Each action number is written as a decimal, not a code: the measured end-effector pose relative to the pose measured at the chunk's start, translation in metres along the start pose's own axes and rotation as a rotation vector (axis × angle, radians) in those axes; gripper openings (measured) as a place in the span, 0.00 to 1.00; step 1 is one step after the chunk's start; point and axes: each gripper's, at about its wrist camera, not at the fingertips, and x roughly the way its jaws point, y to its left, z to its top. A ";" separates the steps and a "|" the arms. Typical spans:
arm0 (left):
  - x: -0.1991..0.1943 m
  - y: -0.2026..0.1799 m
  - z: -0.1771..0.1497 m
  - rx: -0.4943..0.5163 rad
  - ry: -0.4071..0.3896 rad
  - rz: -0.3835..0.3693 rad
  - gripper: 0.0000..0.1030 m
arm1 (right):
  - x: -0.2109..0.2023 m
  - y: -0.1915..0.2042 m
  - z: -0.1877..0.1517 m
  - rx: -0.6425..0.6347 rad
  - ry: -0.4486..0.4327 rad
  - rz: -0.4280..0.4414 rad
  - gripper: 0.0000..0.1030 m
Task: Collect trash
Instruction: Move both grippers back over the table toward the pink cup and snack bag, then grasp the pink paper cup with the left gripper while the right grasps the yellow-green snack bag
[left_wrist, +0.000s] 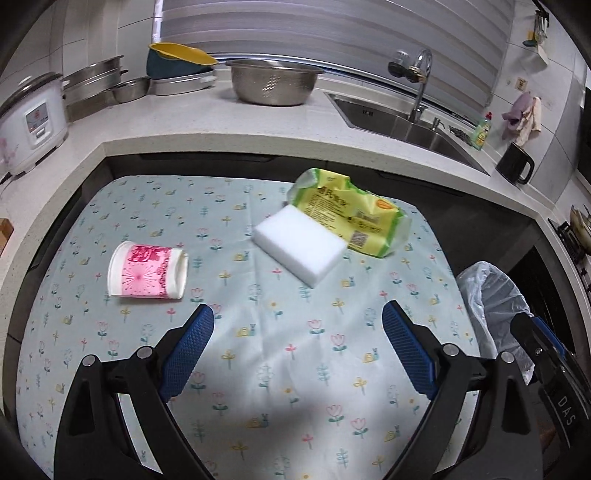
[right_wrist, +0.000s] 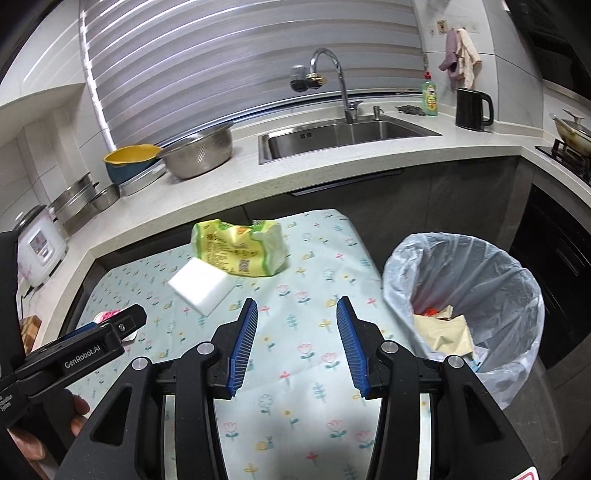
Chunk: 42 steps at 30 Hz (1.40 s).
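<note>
A squashed pink and white paper cup (left_wrist: 147, 273) lies on its side on the flowered tablecloth (left_wrist: 280, 354), left of my left gripper (left_wrist: 297, 321), which stands open and empty over the cloth. Farther back lie a white sponge block (left_wrist: 301, 246) and a crumpled yellow-green wrapper (left_wrist: 354, 218) touching it. My right gripper (right_wrist: 297, 314) is open and empty above the cloth, with the sponge block (right_wrist: 201, 286) and wrapper (right_wrist: 240, 251) ahead to its left. The lined trash bin (right_wrist: 461, 295) stands right of the table, holding paper scraps. The left gripper's body (right_wrist: 88, 347) hides most of the cup.
A counter wraps around the table's far side, with a rice cooker (left_wrist: 27, 122), metal bowls (left_wrist: 275, 83), a sink (right_wrist: 347, 134), a dish soap bottle (right_wrist: 429, 94) and a black kettle (right_wrist: 472, 109). A stove with a pan (right_wrist: 570, 133) is at the far right.
</note>
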 end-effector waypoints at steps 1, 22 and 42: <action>0.000 0.007 -0.001 -0.005 0.000 0.014 0.86 | 0.002 0.006 -0.001 -0.007 0.003 0.005 0.42; 0.036 0.127 -0.004 -0.064 0.030 0.212 0.86 | 0.063 0.088 -0.016 -0.084 0.093 0.080 0.42; 0.096 0.138 0.007 -0.118 0.133 0.154 0.81 | 0.109 0.091 -0.012 -0.076 0.128 0.058 0.42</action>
